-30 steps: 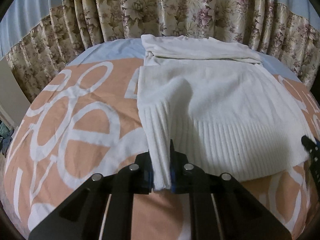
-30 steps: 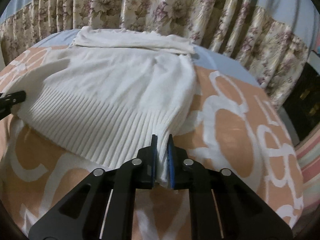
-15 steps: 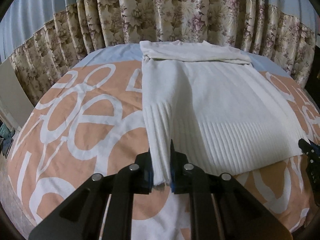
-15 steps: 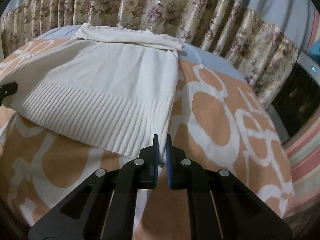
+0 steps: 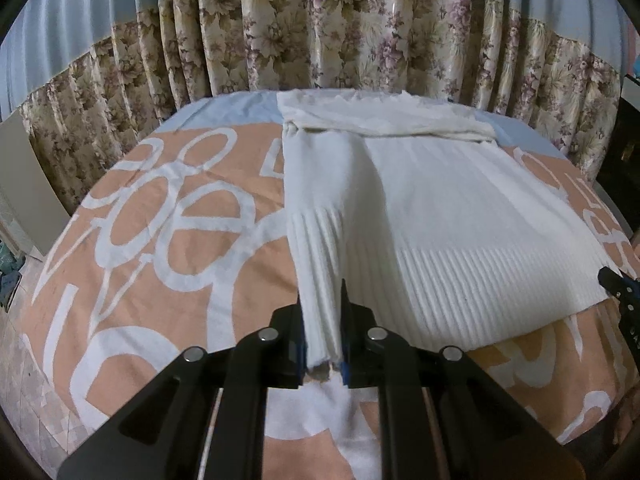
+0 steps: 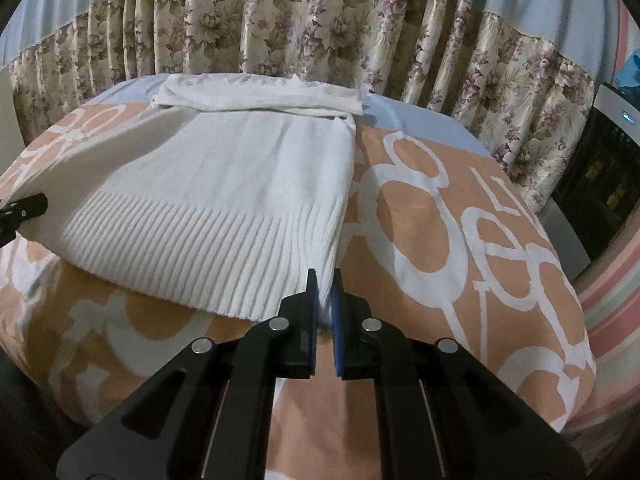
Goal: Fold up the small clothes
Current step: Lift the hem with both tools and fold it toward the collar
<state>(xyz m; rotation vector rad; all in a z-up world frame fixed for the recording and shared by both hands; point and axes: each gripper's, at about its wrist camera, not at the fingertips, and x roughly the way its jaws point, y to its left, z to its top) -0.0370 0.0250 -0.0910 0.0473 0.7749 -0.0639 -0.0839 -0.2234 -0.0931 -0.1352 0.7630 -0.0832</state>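
Item: white knit sweater (image 5: 460,216), lying flat on your bed, on the orange bedspread (image 5: 168,248) with its white looped pattern. The ribbed hem lies toward the bed's near edge; the upper part is folded back in a band across the far end, where the bedspread gives way to a pale blue sheet (image 5: 224,114). The sweater's left side is doubled over on itself into a long ridge that ends in ribbing.

Item: your left gripper (image 5: 323,330). Its jaws are clamped on the ribbed end of that doubled strip, at the sweater's near left corner, and the cloth fills the gap between the blue-padded fingers (image 5: 345,312).

Item: your right gripper (image 6: 324,312). It stands at the sweater's (image 6: 240,184) near right corner. The jaws are nearly together; a sliver of white cloth shows in the narrow gap between the blue pads (image 6: 338,320), but you cannot tell from these views whether they actually pinch it.

Each gripper's tip shows at the edge of the other's view, level with the hem.

Item: floral curtain (image 5: 360,36), hanging along the bed's far edge, with plain blue fabric above it.

Item: dark appliance with a small blue light (image 6: 612,160), standing beyond the bed's right side.
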